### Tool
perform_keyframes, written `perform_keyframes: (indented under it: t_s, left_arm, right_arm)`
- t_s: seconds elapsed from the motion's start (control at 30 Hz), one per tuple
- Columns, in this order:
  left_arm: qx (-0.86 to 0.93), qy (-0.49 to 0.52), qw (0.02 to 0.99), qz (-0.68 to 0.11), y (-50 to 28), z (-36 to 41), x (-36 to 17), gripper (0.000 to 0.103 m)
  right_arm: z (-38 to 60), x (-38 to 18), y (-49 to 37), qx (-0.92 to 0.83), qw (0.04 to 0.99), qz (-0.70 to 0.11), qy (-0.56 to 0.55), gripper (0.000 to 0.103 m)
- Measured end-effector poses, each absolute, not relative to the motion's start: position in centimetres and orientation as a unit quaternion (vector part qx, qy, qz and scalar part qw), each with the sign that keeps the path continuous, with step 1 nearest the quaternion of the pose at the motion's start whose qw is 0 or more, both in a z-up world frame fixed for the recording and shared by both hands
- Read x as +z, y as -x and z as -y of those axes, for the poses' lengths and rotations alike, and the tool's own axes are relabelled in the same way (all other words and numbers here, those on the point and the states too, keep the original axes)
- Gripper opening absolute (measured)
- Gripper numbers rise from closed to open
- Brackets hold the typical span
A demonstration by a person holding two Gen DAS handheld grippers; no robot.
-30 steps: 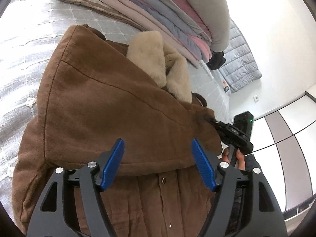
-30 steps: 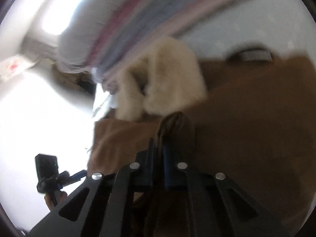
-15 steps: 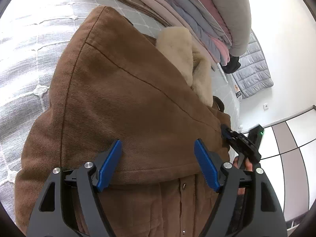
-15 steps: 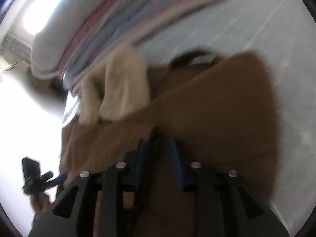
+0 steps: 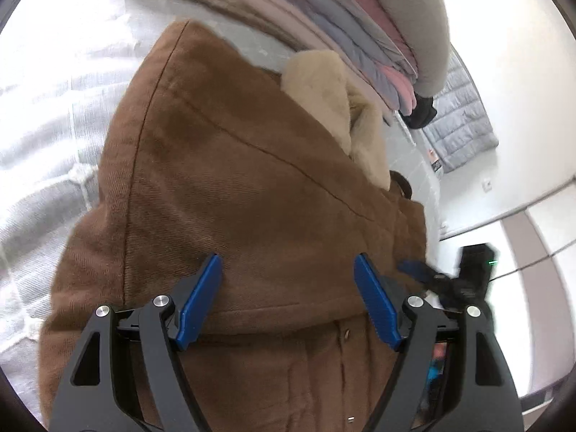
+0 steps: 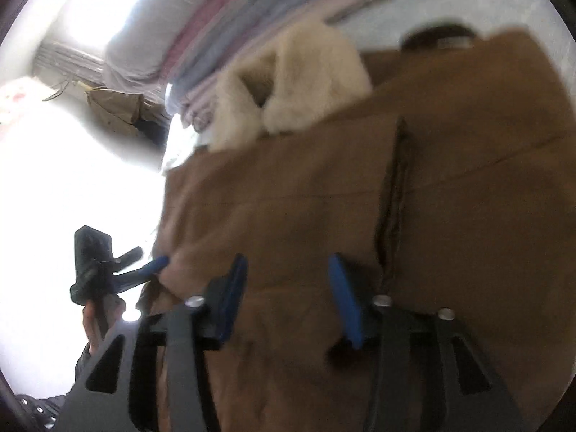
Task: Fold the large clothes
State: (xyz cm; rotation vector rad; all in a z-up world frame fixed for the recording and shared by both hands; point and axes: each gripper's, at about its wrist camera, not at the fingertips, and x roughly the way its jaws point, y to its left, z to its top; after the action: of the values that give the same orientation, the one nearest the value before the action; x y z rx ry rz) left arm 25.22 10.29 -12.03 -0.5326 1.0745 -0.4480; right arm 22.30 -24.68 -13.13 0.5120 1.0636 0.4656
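Brown coat (image 5: pixel 252 198) is lying folded on the bed (image 5: pixel 54 108), fleece collar (image 5: pixel 324 82) toward the stacked quilts (image 5: pixel 360 18). I'm hovering my left gripper (image 5: pixel 288 298) spread wide; my right gripper (image 6: pixel 288 298) is opening, nothing pinched.

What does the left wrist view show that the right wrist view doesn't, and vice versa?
Only the left wrist view: the coat's button placket, a grey quilted cover hanging by the wall, and the right gripper at the coat's edge.
Only the right wrist view: a dark sleeve opening, the left gripper, the hand holding it, and brown clutter by the bedding.
Both: the brown coat, its cream fleece collar, the stacked blankets and the pale bed cover.
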Motion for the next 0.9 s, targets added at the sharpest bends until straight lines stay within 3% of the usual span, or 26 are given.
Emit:
perform_keyframes:
  t_s: [0.17, 0.33, 0.43, 0.9]
  left_arm:
    - [-0.179, 0.094, 0.876, -0.438, -21.3, -7.8, -7.8, 0.072]
    - [-0.159, -0.019, 0.904, -0.397, -15.9, -5.4, -5.3, 0.072]
    - [-0.142, -0.076, 0.909, -0.385, -12.0, -4.5, -4.5, 0.072]
    - [-0.095, -0.174, 0.917, -0.346, -0.7, -6.5, -1.8, 0.072]
  right_arm:
    - [22.8, -8.7, -15.7, 0.223, 0.826, -0.486, -0.179, 0.065]
    - [24.6, -6.2, -8.5, 0.209, 0.838, -0.470, -0.182, 0.067]
    - [27.1, -5.5, -4.5, 0.186, 0.847, -0.457, -0.197, 0.078]
    - [34.4, -6.9, 4.4, 0.110, 0.837, -0.457, -0.278, 0.079]
